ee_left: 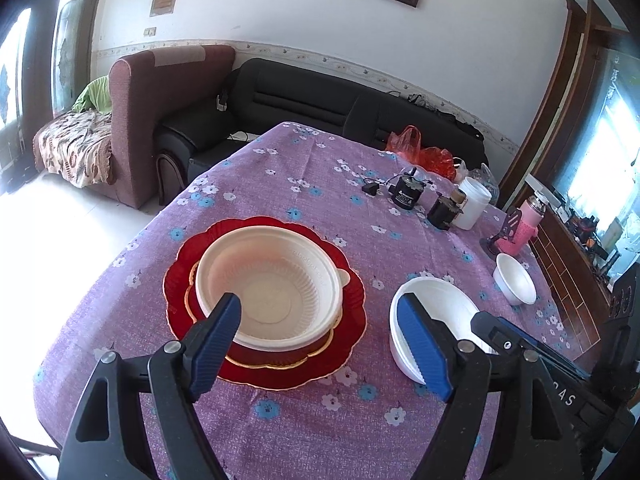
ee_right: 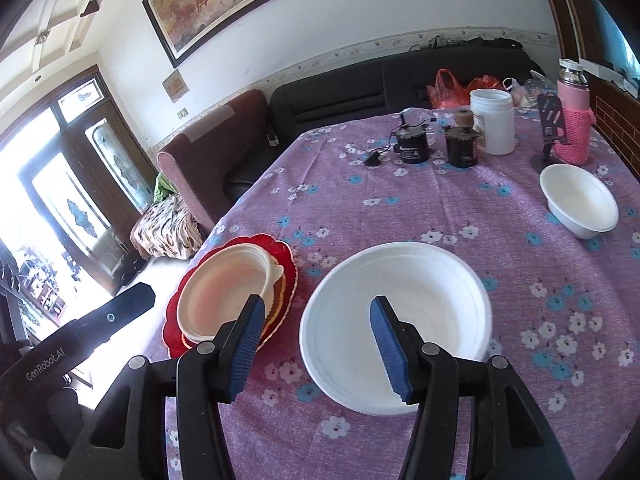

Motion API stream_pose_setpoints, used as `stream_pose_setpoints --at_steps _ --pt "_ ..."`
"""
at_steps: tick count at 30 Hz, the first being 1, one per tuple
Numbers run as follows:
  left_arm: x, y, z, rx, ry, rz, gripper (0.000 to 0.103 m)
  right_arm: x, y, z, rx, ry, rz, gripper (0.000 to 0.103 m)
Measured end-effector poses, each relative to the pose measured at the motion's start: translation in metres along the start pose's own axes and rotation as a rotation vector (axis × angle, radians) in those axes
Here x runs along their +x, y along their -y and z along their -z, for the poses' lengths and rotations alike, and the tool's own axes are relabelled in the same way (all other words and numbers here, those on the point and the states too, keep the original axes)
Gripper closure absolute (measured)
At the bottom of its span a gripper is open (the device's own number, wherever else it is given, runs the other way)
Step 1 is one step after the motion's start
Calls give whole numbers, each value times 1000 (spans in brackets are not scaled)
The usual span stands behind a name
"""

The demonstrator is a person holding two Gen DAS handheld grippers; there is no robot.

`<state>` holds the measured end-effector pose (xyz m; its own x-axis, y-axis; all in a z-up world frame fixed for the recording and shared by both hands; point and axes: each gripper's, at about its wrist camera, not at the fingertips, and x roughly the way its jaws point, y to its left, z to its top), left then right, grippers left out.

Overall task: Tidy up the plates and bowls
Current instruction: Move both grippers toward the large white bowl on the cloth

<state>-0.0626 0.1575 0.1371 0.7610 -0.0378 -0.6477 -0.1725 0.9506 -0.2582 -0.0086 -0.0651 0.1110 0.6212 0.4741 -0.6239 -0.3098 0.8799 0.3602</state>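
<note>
Stacking proceeds by size: we hold the left gripper point(ee_left: 320, 344) and right gripper point(ee_right: 316, 344) released and empty, the cream bowl point(ee_left: 268, 284) nested on the red plates point(ee_left: 352, 304) at ten o'clock, the white bowl point(ee_right: 400, 320) loose at twelve.

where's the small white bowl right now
The small white bowl sits alone at the table's far right in the right wrist view, just in front of the pink bottle.
</note>
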Motion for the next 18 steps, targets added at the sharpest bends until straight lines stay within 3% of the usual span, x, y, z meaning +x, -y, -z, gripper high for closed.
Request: stream_pose_setpoints --at_steps 14,18 --pt "-10 51 9 118 -8 11 21 -82 80 -3 65 101 101 42" --pt "-12 70 13 160 -11 29 21 -106 100 -9 93 137 121 38"
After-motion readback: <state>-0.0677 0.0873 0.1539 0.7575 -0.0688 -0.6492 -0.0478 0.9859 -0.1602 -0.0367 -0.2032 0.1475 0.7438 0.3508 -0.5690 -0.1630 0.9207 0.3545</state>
